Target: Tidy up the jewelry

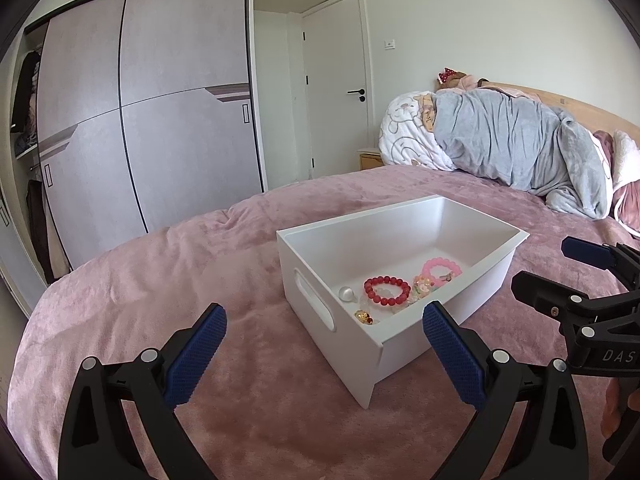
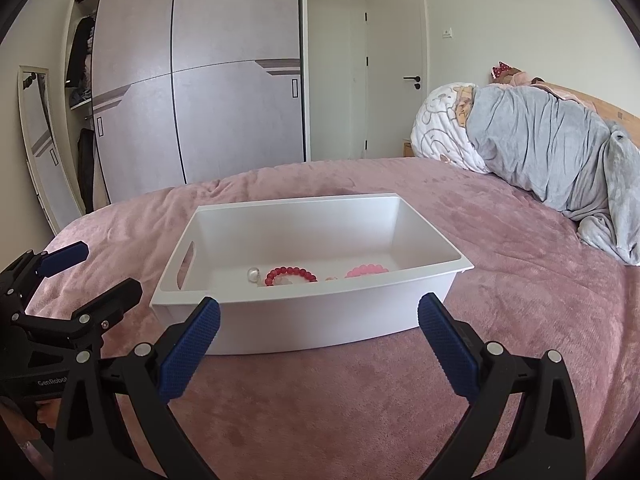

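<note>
A white plastic bin (image 1: pixel 340 344) stands on the pink bedspread; it also shows in the right wrist view (image 2: pixel 320 320). Inside lie a red bead bracelet (image 1: pixel 387 290), a pink bead bracelet (image 1: pixel 441 271), a clear round bead (image 1: pixel 346 293), a small gold piece (image 1: pixel 363 316) and a pale charm bracelet (image 1: pixel 422 284). The red bracelet (image 2: pixel 290 275) and pink bracelet (image 2: pixel 367 271) peek over the bin's near wall. My left gripper (image 1: pixel 324 354) is open and empty, at the bin's near corner. My right gripper (image 2: pixel 319 346) is open and empty, just before the bin's long side.
The pink bedspread (image 1: pixel 160 272) spreads all around the bin. A grey blanket heap (image 1: pixel 520 152) and a printed pillow (image 1: pixel 404 136) lie at the headboard. A sliding wardrobe (image 1: pixel 152 120), a door (image 1: pixel 336 80) and a leaning mirror (image 2: pixel 40 140) stand beyond the bed.
</note>
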`<state>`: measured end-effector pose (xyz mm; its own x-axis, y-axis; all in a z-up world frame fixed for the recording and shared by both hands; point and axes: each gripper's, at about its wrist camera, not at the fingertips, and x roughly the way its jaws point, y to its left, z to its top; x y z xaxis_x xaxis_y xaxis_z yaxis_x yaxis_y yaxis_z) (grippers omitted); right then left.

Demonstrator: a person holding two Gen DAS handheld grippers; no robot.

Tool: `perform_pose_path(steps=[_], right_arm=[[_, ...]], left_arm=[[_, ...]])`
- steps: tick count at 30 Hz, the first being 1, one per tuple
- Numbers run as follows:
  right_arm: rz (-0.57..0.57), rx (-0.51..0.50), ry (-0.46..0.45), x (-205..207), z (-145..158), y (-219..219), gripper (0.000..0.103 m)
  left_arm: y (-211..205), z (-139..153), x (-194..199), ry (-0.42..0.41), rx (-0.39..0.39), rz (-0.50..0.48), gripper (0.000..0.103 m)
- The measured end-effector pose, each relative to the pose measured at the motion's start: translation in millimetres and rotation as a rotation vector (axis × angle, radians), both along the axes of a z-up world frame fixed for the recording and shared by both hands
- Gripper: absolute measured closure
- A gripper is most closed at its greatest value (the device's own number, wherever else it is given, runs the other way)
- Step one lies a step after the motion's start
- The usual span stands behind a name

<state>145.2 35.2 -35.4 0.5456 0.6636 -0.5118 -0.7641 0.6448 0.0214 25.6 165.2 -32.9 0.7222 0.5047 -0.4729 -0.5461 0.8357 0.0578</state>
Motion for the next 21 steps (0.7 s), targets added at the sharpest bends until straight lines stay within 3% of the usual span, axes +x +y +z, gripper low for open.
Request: perform_pose_path(steps=[21], right_arm=[[-0.019,-0.007,0.000,1.0,-1.4,-1.1,0.005]], left_arm=[[1.9,2.8,-0.5,-0.019,-0.015,-0.013,0.004]])
